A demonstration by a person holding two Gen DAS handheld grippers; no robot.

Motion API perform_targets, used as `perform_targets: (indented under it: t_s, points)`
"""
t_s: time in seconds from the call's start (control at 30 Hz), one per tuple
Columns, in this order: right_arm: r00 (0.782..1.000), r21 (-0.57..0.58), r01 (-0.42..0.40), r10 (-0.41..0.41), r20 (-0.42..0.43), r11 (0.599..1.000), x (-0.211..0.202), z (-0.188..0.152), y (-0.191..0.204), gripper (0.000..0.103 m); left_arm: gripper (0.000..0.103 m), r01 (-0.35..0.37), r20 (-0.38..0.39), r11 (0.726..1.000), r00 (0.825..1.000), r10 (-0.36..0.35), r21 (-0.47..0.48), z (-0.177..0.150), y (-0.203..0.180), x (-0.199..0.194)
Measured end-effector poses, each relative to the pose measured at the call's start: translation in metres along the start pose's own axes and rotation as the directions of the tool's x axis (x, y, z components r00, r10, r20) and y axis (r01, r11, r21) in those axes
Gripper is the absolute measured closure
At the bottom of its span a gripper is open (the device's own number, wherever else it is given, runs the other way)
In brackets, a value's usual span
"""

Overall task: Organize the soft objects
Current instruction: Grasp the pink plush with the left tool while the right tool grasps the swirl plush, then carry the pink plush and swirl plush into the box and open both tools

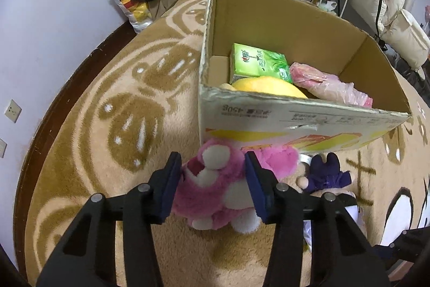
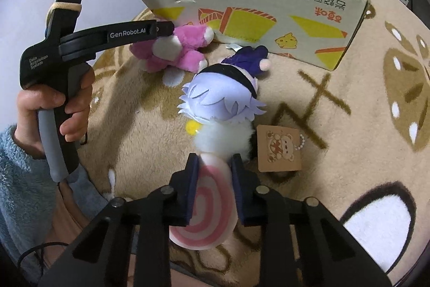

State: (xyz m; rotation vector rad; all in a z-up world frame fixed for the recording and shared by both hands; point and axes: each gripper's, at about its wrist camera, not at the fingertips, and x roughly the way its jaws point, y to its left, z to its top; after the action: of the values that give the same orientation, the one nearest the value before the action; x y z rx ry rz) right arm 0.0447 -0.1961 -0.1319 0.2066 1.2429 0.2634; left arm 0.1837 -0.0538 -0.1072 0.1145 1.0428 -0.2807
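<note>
**Both tongs clamped on plush toys beside the box**

Left tongs (image 1: pixel 212 179) are down on the pink plush bear (image 1: pixel 215 187), both blue pads pressed into its fur, jaws narrowed around its body. The bear lies on the tan patterned rug (image 1: pixel 107 126), right against the near wall of the cardboard box (image 1: pixel 295 123).

Over to the right tongs (image 2: pixel 213 179): jaws drawn in tight on the pink-and-white spiral tail (image 2: pixel 207 209) of the lilac-haired plush doll (image 2: pixel 220 101), which lies on the rug just beside the bear, its dark purple outfit toward the box. A brown bear tag (image 2: pixel 279 150) on a bead chain sits next to it.

Inside the box: a green tissue pack (image 1: pixel 258 64), something yellow and rounded (image 1: pixel 266 88), possibly a plush, hard to say, and a pink plastic bag (image 1: pixel 322 83).

The person's hand (image 2: pixel 53 109), in a fuzzy blue sleeve (image 2: pixel 18 174), grips the left handle.
</note>
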Motion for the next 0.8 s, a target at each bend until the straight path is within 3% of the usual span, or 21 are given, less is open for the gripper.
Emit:
perform_targets:
  t_s: [0.17,0.57,0.67,0.8]
  points:
    - [1.000,0.032,-0.018,0.018,0.005,0.999,-0.005,-0.002,-0.005,0.072,0.057,-0.017,0.007,1.000,1.000,0.017,0.008,-0.004,-0.003,-0.007]
    - [1.000,0.068,-0.026,0.026,-0.006,0.997,-0.017,-0.008,-0.016,0.072,0.058,-0.063,0.039,0.998,0.997,0.064,-0.032,-0.016,0.010,-0.033]
    - [0.999,0.064,-0.039,0.040,-0.017,0.997,-0.005,-0.004,-0.013,0.086,0.058,-0.079,0.056,0.997,0.995,0.080,-0.025,-0.019,0.009,-0.041]
    - [1.000,0.047,0.001,-0.002,0.029,0.999,-0.013,-0.003,-0.010,0.091,0.058,-0.084,0.072,0.996,0.994,0.085,-0.023,-0.024,0.007,-0.052]
